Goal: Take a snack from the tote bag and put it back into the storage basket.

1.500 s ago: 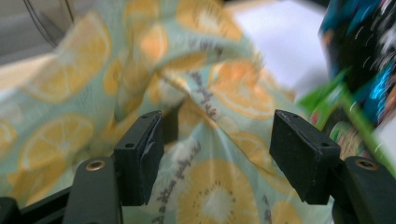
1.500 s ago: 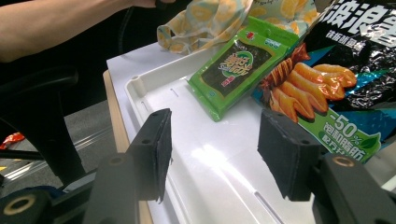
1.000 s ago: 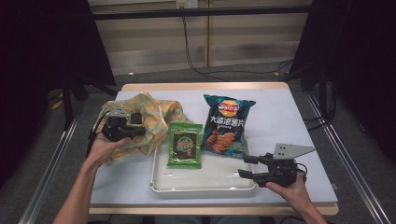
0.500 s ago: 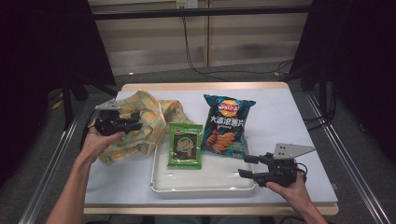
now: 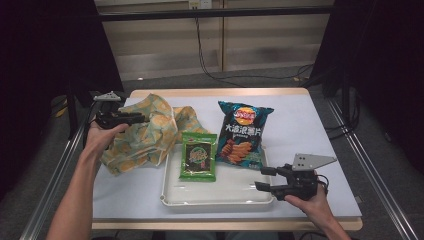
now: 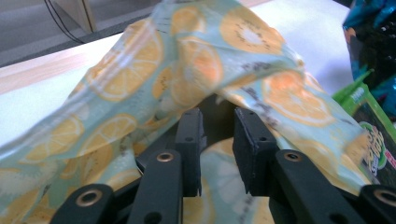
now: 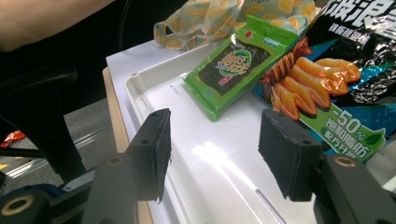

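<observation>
Cloth, printed with orange slices: the bag (image 5: 150, 130) lies crumpled on the left of the table (image 5: 310, 130), touching the tray's far left corner. My left claw (image 5: 140, 119) is at the bag's left edge, held off the tabletop. Its jaws stand a narrow gap apart and have just been closing a little. I see no fold pinched between the pads. I judge I am placed here to take the bag's rim and hold its mouth up for loading.

Next right, the white tray (image 5: 215, 202) carries a green seaweed packet (image 5: 199, 156), with a bag of crisps (image 5: 243, 132) resting partly over its far right edge. My right claw (image 5: 260, 178) waits at the tray's near right corner, jaws wide and empty, aimed along the tray, presumably ready for a packet.

From above I get the layout. The left gripper view adds that the cloth (image 6: 187, 60) arches up just past the jaw tips (image 6: 217, 114), with a dark opening beneath it. The right gripper view confirms bare tray floor (image 7: 210, 158) between my pads (image 7: 212, 121), the seaweed packet (image 7: 229, 65) beyond them.
</observation>
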Demonstrator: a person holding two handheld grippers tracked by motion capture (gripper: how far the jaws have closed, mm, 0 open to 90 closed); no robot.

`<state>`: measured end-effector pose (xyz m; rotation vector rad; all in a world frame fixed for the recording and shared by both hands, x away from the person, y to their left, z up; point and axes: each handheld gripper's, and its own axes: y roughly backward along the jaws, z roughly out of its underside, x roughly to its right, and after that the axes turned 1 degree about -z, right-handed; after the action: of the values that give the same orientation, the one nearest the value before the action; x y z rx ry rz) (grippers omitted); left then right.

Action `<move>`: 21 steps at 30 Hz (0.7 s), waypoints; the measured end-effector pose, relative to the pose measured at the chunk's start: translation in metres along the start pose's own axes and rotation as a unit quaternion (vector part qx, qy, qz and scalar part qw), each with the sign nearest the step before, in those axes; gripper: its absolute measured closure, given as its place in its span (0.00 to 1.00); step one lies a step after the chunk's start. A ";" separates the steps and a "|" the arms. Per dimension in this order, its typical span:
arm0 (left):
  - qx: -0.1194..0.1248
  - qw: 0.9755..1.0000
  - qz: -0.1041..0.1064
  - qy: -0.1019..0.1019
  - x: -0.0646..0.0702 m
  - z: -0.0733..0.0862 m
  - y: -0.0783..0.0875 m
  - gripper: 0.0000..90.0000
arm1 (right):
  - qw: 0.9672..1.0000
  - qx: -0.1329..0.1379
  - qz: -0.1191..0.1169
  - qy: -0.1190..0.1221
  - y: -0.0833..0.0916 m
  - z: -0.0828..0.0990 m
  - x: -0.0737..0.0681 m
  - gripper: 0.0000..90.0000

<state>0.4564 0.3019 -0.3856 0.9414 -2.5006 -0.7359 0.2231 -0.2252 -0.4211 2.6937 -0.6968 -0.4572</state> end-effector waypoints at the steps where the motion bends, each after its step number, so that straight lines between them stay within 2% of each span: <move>1: -0.002 1.000 -0.003 0.001 -0.001 -0.001 -0.002 0.80 | 1.000 0.001 -0.002 -0.002 0.000 0.000 0.000 0.49; 3: -0.020 1.000 -0.011 -0.008 -0.003 -0.002 -0.007 0.80 | 1.000 0.000 -0.002 -0.001 -0.001 0.000 0.000 0.49; 5: -0.031 0.999 -0.012 -0.008 -0.003 -0.001 -0.013 0.80 | 1.000 -0.001 -0.004 -0.003 -0.001 0.000 0.001 0.49; 7: -0.034 0.999 -0.010 -0.015 -0.004 0.000 -0.016 0.80 | 1.000 -0.001 -0.005 -0.003 -0.001 0.000 0.000 0.49; 9: -0.045 0.998 -0.015 -0.033 -0.002 0.003 -0.024 0.77 | 1.000 -0.002 -0.005 -0.004 -0.001 0.001 0.000 0.49; 12: -0.052 0.998 -0.017 -0.039 0.000 0.004 -0.028 0.75 | 1.000 -0.002 -0.005 -0.004 -0.001 0.002 0.001 0.49; 13: -0.062 0.997 -0.026 -0.050 0.002 0.006 -0.034 0.74 | 1.000 -0.002 -0.006 -0.004 -0.001 0.002 0.001 0.49; 15: -0.069 0.996 -0.024 -0.054 0.002 0.007 -0.035 0.73 | 1.000 -0.002 -0.006 -0.004 -0.001 0.002 0.001 0.49; 17: -0.083 0.994 -0.034 -0.064 0.003 0.014 -0.040 0.69 | 1.000 0.000 -0.006 -0.003 0.000 0.002 0.000 0.49; 18: -0.083 0.994 -0.034 -0.064 0.003 0.014 -0.040 0.68 | 1.000 0.001 -0.005 -0.003 0.001 0.002 0.000 0.49; 19: -0.093 0.992 -0.038 -0.070 0.003 0.018 -0.042 0.65 | 1.000 0.001 -0.005 -0.003 0.001 0.002 0.000 0.49; 21: -0.093 0.993 -0.037 -0.068 0.003 0.021 -0.043 0.61 | 1.000 -0.001 -0.004 -0.005 0.001 0.002 0.000 0.49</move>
<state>0.4650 0.2795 -0.4266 0.9492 -2.4694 -1.0703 0.2221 -0.2267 -0.4229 2.6949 -0.6893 -0.4724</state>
